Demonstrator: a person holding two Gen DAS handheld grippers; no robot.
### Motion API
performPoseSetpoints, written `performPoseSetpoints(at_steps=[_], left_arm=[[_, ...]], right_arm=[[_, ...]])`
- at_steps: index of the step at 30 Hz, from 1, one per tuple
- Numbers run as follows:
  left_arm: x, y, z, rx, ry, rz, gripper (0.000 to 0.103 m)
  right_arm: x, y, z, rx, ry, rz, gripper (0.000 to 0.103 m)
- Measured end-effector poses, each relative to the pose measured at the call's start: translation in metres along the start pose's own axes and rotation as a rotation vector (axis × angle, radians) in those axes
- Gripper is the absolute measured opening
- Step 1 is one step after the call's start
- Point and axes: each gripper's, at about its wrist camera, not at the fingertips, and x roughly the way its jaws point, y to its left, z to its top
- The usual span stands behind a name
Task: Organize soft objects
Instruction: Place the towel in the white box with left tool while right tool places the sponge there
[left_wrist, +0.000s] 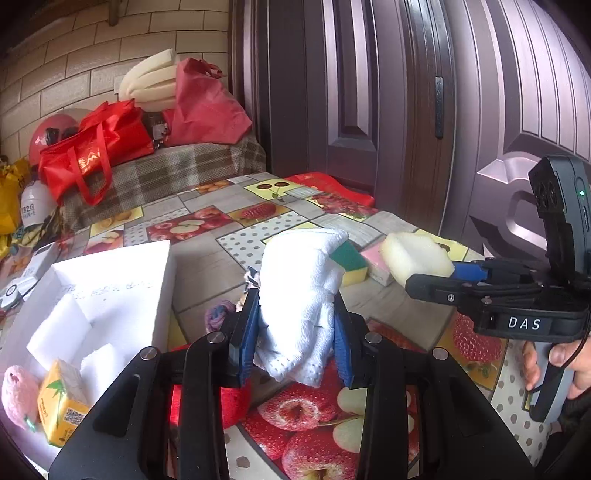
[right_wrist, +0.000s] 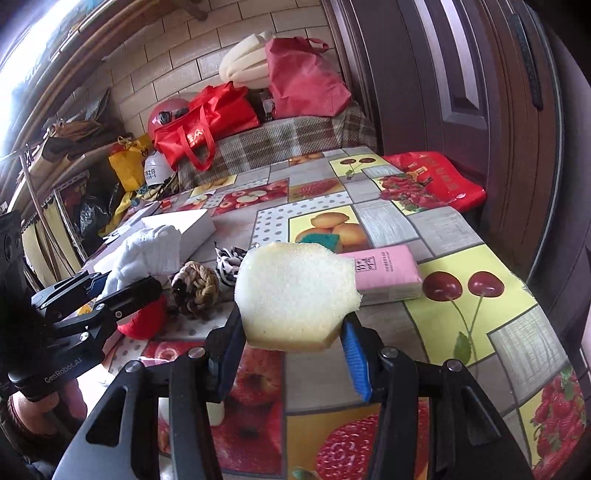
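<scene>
My left hand-held gripper (left_wrist: 295, 332) clamps a white cloth (left_wrist: 301, 295), held up above the fruit-print bench (left_wrist: 207, 258); the cloth's lower end hangs between the blue pads (left_wrist: 242, 343) and hides whatever lies right behind it. My right hand-held gripper (right_wrist: 293, 343) pinches a pale yellow sponge (right_wrist: 295, 295), also lifted off the bench; its near edge blocks most of the green-and-yellow scrub sponge (right_wrist: 325, 240) behind it. From the left wrist cam that scrub sponge (left_wrist: 349, 262) sits just beside a pink tissue pack (left_wrist: 376, 264), approx. half of each covered by the cloth and the pale sponge (left_wrist: 415, 258).

Left of the cloth: an open white box (left_wrist: 110, 291) w/ faint handwriting on its inner wall, too pale for me to read. Inside, white foam blocks (left_wrist: 59, 328), a yellow carton (left_wrist: 61, 406) w/ a QR code and green leaf art, and a pink fluffy item (left_wrist: 16, 398) cut off at the frame edge. A red yarn ball (left_wrist: 231, 402) is mostly hidden under the left gripper's frame; a purple knot (left_wrist: 218, 314) peeks out beside it.

Readable text: "DAS" on the right unit's body (left_wrist: 524, 323), "GenRobot.AI" on the left unit (right_wrist: 62, 373). The pink pack (right_wrist: 384, 273) carries small print I can't make out. A woven rope knot (right_wrist: 194, 284) and a black-and-white knot (right_wrist: 229, 260) lie near each other on the bench. Red bags (right_wrist: 199, 125) on the checked blanket at back show partial white lettering, illegible.
</scene>
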Motion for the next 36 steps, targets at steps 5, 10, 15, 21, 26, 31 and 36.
performPoseSetpoints(at_steps=[5,10,15,21,26,31,36], left_arm=[[-0.013,0.028,0.001,-0.036,-0.035,0.066,0.035],[-0.025,0.062,0.002,-0.104,-0.062,0.118,0.035],[-0.034,0.09,-0.001,-0.159,-0.072,0.167,0.035],[-0.044,0.11,-0.004,-0.192,-0.082,0.21,0.035],[-0.048,0.127,-0.006,-0.231,-0.081,0.236,0.035],[-0.056,0.159,-0.009,-0.303,-0.085,0.29,0.035],[-0.069,0.208,-0.022,-0.451,-0.088,0.366,0.035]], right_arm=[[0.009,0.021,0.001,0.02,-0.033,0.038,0.05],[0.014,0.039,0.001,-0.005,-0.032,0.053,0.05],[0.016,0.059,-0.001,-0.048,-0.03,0.077,0.05],[0.023,0.084,0.004,-0.084,-0.016,0.119,0.05],[0.026,0.111,0.013,-0.136,-0.019,0.152,0.05],[0.037,0.137,0.02,-0.175,-0.006,0.186,0.05],[0.056,0.158,0.031,-0.191,0.03,0.219,0.05]])
